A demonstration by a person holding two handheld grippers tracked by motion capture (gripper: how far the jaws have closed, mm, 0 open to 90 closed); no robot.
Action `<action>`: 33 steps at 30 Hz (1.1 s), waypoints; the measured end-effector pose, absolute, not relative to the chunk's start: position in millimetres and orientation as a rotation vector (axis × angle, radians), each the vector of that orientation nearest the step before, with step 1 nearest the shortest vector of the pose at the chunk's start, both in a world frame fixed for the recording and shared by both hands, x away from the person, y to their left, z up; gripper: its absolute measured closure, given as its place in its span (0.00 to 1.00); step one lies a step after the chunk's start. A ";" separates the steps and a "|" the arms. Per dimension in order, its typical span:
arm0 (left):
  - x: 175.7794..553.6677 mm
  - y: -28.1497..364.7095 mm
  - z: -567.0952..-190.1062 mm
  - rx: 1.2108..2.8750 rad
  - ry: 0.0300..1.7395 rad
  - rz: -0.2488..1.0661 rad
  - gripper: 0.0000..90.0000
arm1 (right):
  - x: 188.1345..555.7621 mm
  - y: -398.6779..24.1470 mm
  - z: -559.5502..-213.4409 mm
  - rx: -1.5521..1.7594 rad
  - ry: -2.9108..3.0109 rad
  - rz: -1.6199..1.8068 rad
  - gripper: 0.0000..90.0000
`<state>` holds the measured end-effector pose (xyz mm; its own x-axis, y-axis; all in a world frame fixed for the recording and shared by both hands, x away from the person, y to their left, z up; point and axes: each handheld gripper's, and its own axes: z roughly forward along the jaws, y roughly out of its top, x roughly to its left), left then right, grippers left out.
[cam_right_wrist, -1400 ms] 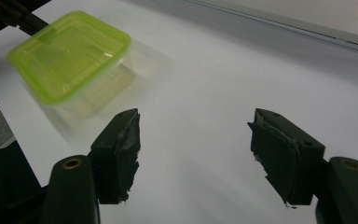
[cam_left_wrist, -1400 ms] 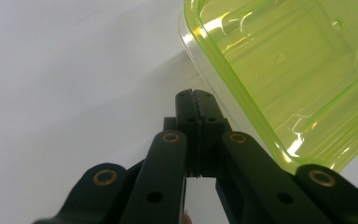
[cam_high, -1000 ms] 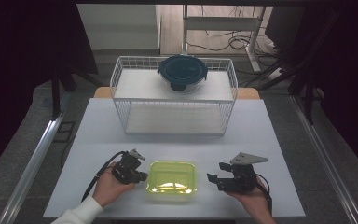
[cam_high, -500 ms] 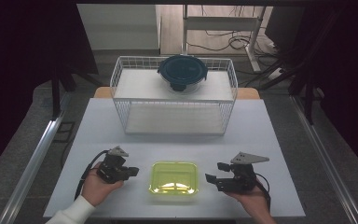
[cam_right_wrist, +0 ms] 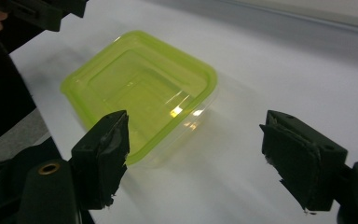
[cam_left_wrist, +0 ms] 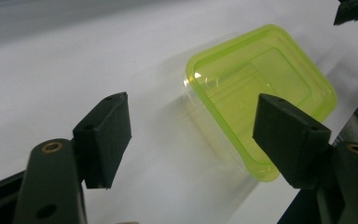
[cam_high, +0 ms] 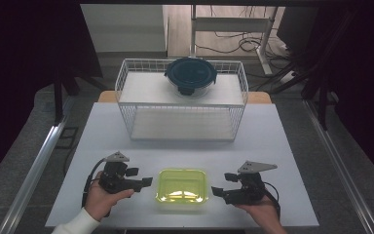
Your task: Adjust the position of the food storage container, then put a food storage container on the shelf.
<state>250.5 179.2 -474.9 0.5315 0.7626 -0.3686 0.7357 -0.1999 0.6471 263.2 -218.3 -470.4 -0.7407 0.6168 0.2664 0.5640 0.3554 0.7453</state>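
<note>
My left gripper (cam_high: 146, 182), lower left in the high view, has just been opening; nothing sits between its jaws. My right gripper (cam_high: 216, 191) stands spread too, with the yellow-green lidded container (cam_high: 182, 185) between both grippers, untouched.

The high view is lit from above: the white rectangular table (cam_high: 272, 146) is evenly bright while the surroundings fall to near black, and the image is soft and slightly grainy. In the gripper views the translucent lime-green plastic container (cam_right_wrist: 140, 88) carries small white glare spots and casts a soft, faint shadow on the table. The near black foam pads (cam_left_wrist: 103, 137) are slightly out of focus, and the far table edge is blurred.
</note>
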 end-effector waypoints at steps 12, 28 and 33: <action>256.0 175.2 -486.4 1.926 1.239 -0.026 0.23 | 269.9 -212.2 -477.1 1.268 2.620 1.342 0.30; 268.4 173.5 -510.4 1.808 1.278 -0.327 0.36 | 284.5 -202.0 -497.2 1.486 2.638 1.415 0.41; 271.3 166.4 -517.3 1.815 1.274 -0.359 0.41 | 291.1 -197.3 -502.8 1.536 2.624 1.415 0.49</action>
